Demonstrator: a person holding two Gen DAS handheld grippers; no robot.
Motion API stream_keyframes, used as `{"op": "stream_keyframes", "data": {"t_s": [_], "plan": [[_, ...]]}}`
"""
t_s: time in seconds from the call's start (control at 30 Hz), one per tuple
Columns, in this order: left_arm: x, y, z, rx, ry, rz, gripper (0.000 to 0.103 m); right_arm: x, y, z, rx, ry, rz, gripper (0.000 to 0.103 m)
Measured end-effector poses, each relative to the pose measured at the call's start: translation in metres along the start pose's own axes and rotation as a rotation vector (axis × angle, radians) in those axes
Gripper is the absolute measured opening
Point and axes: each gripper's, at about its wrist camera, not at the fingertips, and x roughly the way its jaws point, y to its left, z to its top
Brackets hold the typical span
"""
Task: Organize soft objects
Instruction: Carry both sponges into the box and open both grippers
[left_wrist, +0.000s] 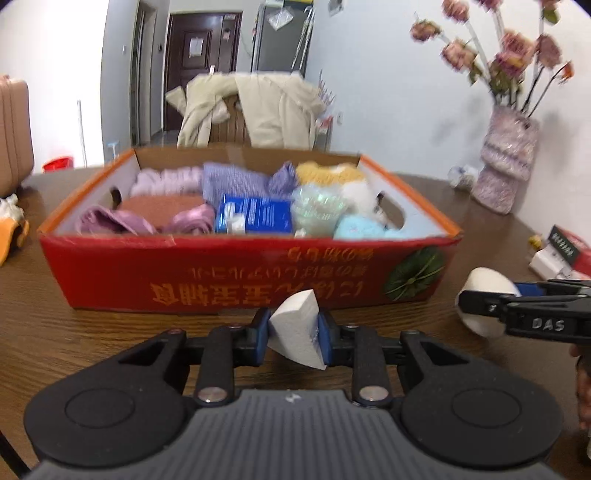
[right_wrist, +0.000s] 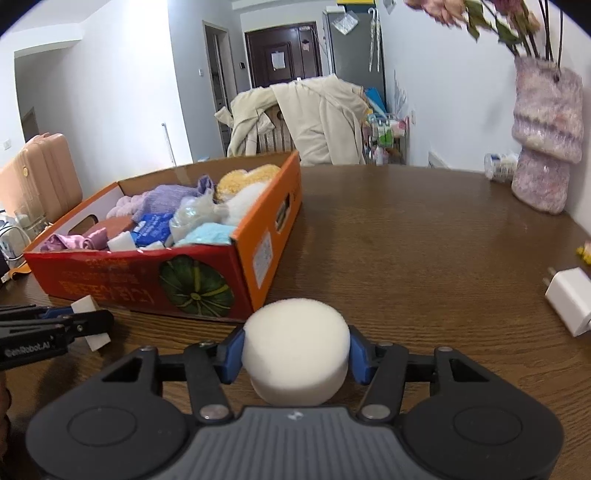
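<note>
The left tongs (left_wrist: 293, 334) clamp a white wedge sponge (left_wrist: 295, 328) and the right tongs (right_wrist: 295, 356) clamp a round white sponge (right_wrist: 295, 350), both before the red box (left_wrist: 236, 273) on the table (right_wrist: 424, 240).

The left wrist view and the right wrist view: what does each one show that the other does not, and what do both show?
Only the left wrist view shows the red pack at the right edge and the box's whole long front with its printed characters.

Only the right wrist view shows the white charger on the table and the box's orange end wall.

Both show the red cardboard box of soft things, the left gripper shut on a wedge sponge, the right gripper shut on a round sponge, and the pink vase.
</note>
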Motion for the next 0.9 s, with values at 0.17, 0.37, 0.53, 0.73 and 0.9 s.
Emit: {"op": "stream_keyframes", "data": {"t_s": [0.17,0.37,0.53,0.73,0.9], "plan": [[-0.051,0.009,-0.003,-0.017,-0.047,-0.01,0.027,-0.042,0.032,-0.001,-0.012,-0.061,0.023,0.055],[-0.121,0.023,-0.02,-0.052,-0.093,-0.042,0.027,-0.105,0.08,-0.015,-0.012,-0.118,0.099,0.055],[-0.174,0.034,-0.031,-0.051,-0.156,-0.066,0.027,-0.148,0.125,-0.033,-0.032,-0.148,0.155,0.055],[-0.225,0.046,-0.039,-0.054,-0.242,-0.083,0.028,-0.186,0.163,-0.047,-0.064,-0.189,0.168,0.055],[-0.244,0.053,-0.043,-0.07,-0.271,-0.09,0.028,-0.209,0.18,-0.054,-0.083,-0.213,0.168,0.056]]}}
